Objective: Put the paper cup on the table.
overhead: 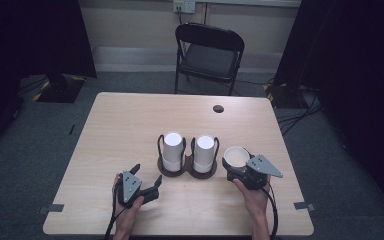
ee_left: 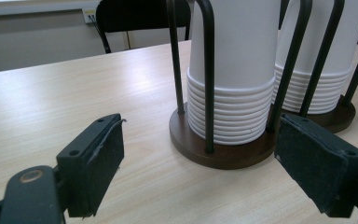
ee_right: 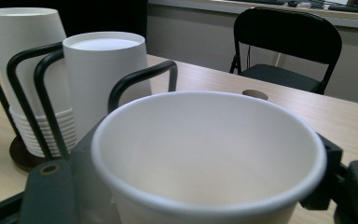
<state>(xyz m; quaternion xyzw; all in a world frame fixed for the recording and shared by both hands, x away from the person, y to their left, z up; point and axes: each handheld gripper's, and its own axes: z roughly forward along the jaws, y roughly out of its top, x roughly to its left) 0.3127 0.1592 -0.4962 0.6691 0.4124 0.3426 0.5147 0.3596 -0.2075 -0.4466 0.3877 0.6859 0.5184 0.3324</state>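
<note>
Two stacks of upside-down white paper cups stand in a dark twin cup holder with black wire loops at the table's middle: the left stack [overhead: 172, 150] and the right stack [overhead: 204, 152]. My right gripper [overhead: 237, 169] is shut on a single upright white paper cup [overhead: 236, 156], just right of the holder; in the right gripper view the cup [ee_right: 209, 154] fills the foreground between the jaws. My left gripper [overhead: 147, 179] stands open on the table, left of and in front of the holder base [ee_left: 223, 151]. Its pads [ee_left: 100, 161] hold nothing.
A black folding chair [overhead: 209, 52] stands beyond the table's far edge. A round cable hole [overhead: 218, 108] sits near the far right of the tabletop [overhead: 125, 125]. Tape marks [overhead: 55, 208] lie at the near corners. Dark curtains flank the room.
</note>
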